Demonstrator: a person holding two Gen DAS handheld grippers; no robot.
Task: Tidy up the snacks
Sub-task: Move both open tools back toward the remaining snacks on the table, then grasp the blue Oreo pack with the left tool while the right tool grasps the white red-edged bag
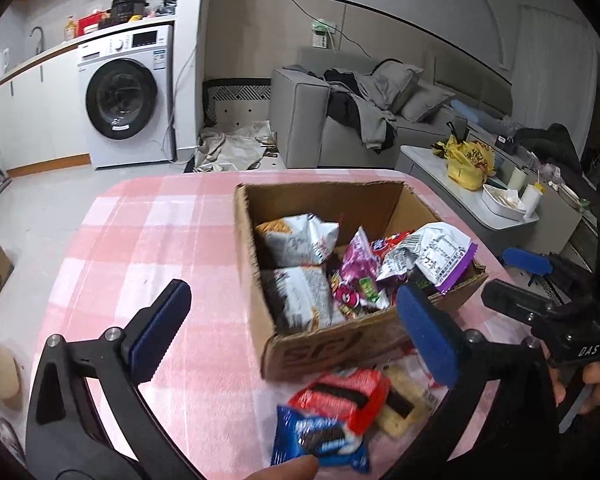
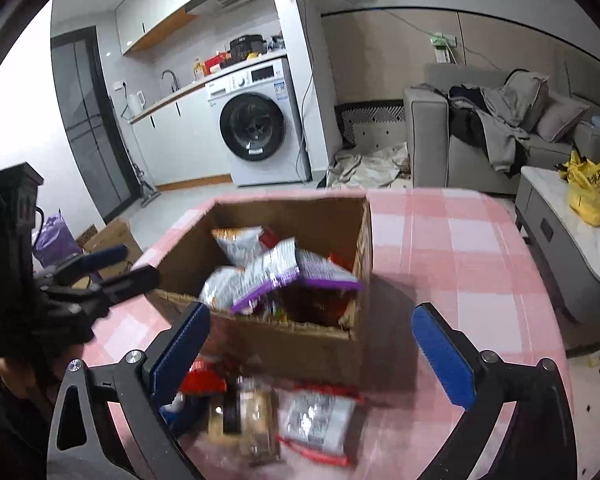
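Observation:
A brown cardboard box sits on the pink checked tablecloth, holding several snack bags, among them a purple-edged silver bag. Loose packs lie in front of it: a blue cookie pack, a red cookie pack and a pale bar pack. My left gripper is open above the table, its jaws spread wide with nothing between them. My right gripper is also open, astride the box's near wall without touching it. Below it lie a red-edged silver packet and a blurred pale pack.
A sofa with clothes and a low white table with a yellow bag stand beyond the table's far edge. A washing machine stands at the back left. A second cardboard box sits on the floor at left.

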